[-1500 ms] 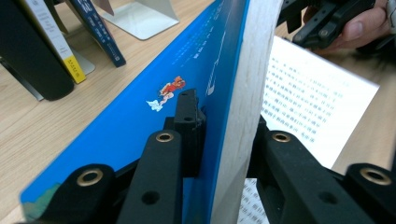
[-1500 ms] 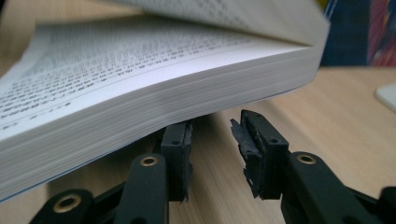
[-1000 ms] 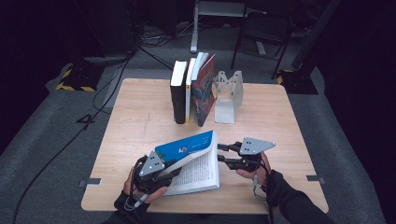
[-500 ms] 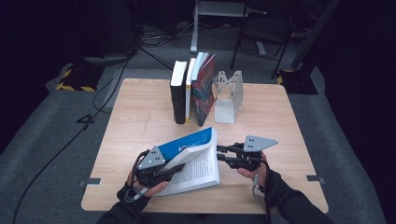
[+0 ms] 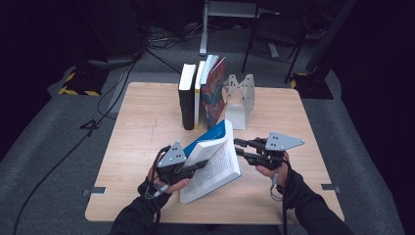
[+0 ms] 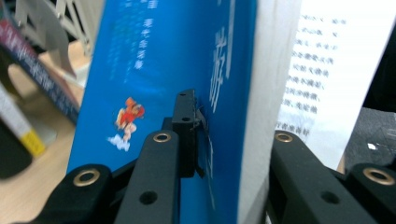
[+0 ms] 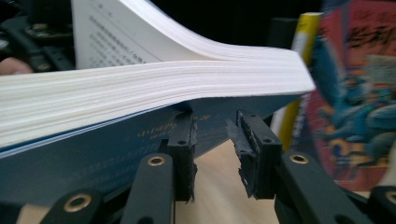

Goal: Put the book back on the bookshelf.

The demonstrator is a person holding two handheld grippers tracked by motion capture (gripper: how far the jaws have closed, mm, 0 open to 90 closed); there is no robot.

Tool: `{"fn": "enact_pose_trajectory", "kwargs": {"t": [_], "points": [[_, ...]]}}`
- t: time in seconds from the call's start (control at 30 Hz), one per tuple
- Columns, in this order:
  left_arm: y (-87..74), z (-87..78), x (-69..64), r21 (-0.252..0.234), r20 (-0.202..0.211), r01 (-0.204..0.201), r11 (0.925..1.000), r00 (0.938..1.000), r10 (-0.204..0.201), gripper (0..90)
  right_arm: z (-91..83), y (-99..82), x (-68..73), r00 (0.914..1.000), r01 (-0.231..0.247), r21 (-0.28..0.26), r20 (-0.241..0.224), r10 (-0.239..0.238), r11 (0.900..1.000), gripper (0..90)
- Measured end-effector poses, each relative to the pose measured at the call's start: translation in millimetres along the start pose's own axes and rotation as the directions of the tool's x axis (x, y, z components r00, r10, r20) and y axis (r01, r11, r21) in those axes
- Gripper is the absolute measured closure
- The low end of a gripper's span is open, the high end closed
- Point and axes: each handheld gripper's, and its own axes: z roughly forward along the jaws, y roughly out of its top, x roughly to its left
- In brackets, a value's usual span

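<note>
Left tool (image 5: 193, 169) has just closed on the blue paperback's (image 5: 215, 156) left half, cover and pages pinched, raising it off the surface (image 5: 142, 127). Right of the book, the right tool (image 5: 241, 148) stands narrowly parted, empty, beneath the right edge.

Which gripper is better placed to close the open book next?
Probably the left gripper: its jaws clamp the blue book by its cover side. The right gripper stands at the page edge, gripping nothing.
</note>
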Motion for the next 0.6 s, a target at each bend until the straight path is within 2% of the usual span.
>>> {"fn": "enact_pose_trajectory", "kwargs": {"t": [0.03, 0.17, 0.27, 0.4, 0.47, 0.57, 0.6], "points": [[2.8, 5.8, 0.6, 0.003, 0.005, -0.009, 1.0, 0.9999, 0.009, 74.1, -1.5, 0.1, -6.3, 0.9998, -0.021, -0.007, -0.002, 0.021, 0.9998, 70.2], [9.2, 16.8, -0.8, 0.004, 0.004, -0.038, 0.9993, 0.9993, 0.038, 71.8, -8.3, 2.2, -19.0, 0.9999, -0.009, 0.0, 0.005, 0.009, 1.0, 71.2], [7.5, 12.8, -2.3, -0.012, -0.01, -0.038, 0.9992, 0.9993, 0.037, 69.9, -8.2, 6.1, -22.3, 0.9999, -0.01, -0.009, -0.007, 0.01, 0.9999, 71.1], [0.1, -2.3, -8.9, -0.028, -0.052, -0.042, 0.9987, 0.9978, 0.041, 68.1, 1.6, 15.0, -13.9, 0.9996, -0.006, -0.025, -0.029, 0.005, 0.9997, 67.2], [-3.5, -9.3, -15.2, -0.021, -0.084, -0.061, 0.9979, 0.9948, 0.059, 67.0, 6.2, 20.4, -6.3, 0.999, -0.005, -0.028, -0.045, 0.004, 0.9996, 67.2], [-10.7, -18.2, -15.7, -0.035, -0.085, -0.043, 0.9985, 0.9956, 0.04, 67.0, 10.8, 25.4, 4.1, 0.9971, 0.001, -0.033, -0.076, -0.004, 0.9994, 65.8], [-13.8, -22.0, -15.7, -0.046, -0.097, -0.037, 0.9983, 0.9948, 0.032, 67.7, 12.3, 27.0, 7.5, 0.9969, 0.008, -0.034, -0.079, -0.01, 0.9994, 64.9]]}}
